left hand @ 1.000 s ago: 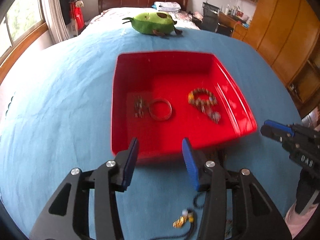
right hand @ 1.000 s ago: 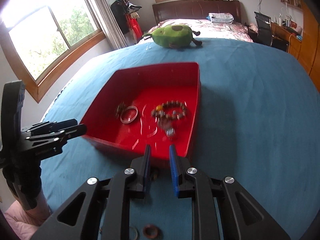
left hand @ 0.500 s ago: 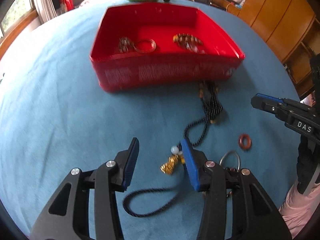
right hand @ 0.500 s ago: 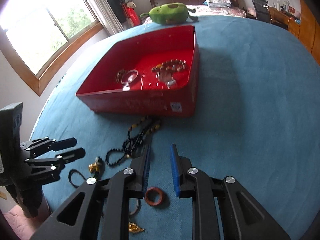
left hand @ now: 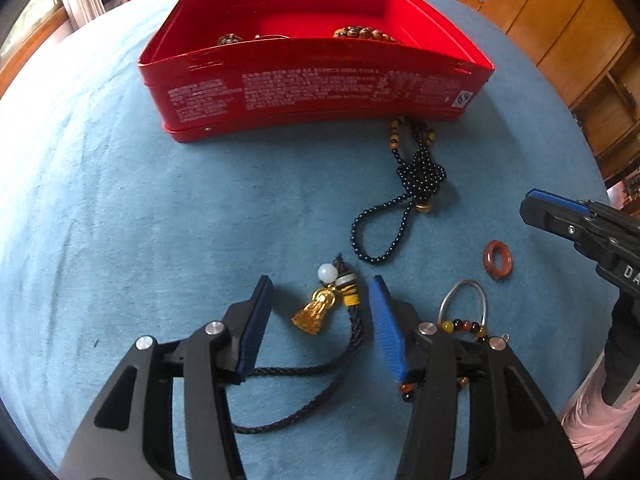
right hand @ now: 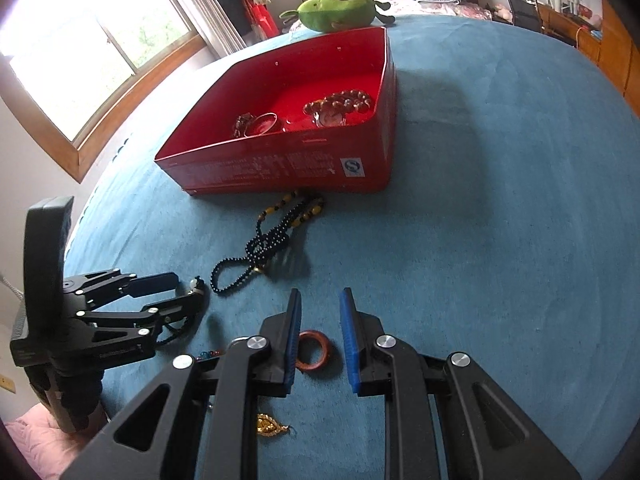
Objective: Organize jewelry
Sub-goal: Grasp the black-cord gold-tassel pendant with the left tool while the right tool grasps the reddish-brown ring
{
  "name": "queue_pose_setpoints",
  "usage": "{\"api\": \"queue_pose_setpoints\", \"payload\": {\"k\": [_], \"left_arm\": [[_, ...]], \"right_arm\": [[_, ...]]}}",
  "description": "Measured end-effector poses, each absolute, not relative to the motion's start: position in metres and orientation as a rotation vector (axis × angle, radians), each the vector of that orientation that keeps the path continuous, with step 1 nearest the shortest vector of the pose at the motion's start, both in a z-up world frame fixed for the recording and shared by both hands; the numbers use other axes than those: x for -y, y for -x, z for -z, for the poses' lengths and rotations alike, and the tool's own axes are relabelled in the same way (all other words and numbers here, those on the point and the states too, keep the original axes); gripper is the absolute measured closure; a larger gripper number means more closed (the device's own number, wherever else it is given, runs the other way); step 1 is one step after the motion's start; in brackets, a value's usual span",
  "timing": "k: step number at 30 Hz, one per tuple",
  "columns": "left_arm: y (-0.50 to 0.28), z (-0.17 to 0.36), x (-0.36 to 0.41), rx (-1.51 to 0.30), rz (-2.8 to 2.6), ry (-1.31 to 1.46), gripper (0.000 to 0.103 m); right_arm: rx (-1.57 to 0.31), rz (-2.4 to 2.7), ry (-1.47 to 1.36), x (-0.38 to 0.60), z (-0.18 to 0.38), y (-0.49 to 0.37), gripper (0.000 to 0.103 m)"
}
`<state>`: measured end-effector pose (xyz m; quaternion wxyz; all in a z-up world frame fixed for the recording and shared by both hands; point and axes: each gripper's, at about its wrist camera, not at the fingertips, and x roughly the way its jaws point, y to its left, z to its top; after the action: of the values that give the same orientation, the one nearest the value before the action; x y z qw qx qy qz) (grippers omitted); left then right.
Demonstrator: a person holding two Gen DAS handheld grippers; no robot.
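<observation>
A red tray holds a brown bead bracelet, a metal ring and a small dark piece. On the blue cloth lie a black bead necklace, a gold pendant on a black cord, a reddish ring and a wire bangle with beads. My left gripper is open around the gold pendant. My right gripper is open with the reddish ring between its fingers.
A green plush toy lies beyond the tray at the cloth's far edge. A small gold charm lies under my right gripper. A window is at the left, wooden cabinets at the right.
Both grippers have pulled back from the tray and dropped low to the cloth. The left now straddles the gold pendant. The right has opened wider and straddles the reddish ring.
</observation>
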<state>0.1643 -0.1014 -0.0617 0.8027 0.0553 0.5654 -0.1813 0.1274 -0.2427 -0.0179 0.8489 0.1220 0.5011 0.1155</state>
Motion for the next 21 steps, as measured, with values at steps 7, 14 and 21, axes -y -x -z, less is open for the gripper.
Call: {"api": "queue_pose_setpoints", "payload": {"k": [7,14,21], "left_arm": [[-0.164,0.068,0.114,-1.201,0.372,-0.155,0.055],[-0.159,0.072,0.123,-1.197,0.378,-0.176,0.084],[-0.157,0.072,0.121,-1.194,0.381,-0.160,0.086]], "right_arm": [[-1.071,-0.244,-0.257,0.245,0.022,-0.122,0.083],[-1.105,-0.258,-0.248,0.242,0.029,-0.120,0.083],[-1.140,-0.278,-0.206,0.234,0.032,-0.116,0.083]]}}
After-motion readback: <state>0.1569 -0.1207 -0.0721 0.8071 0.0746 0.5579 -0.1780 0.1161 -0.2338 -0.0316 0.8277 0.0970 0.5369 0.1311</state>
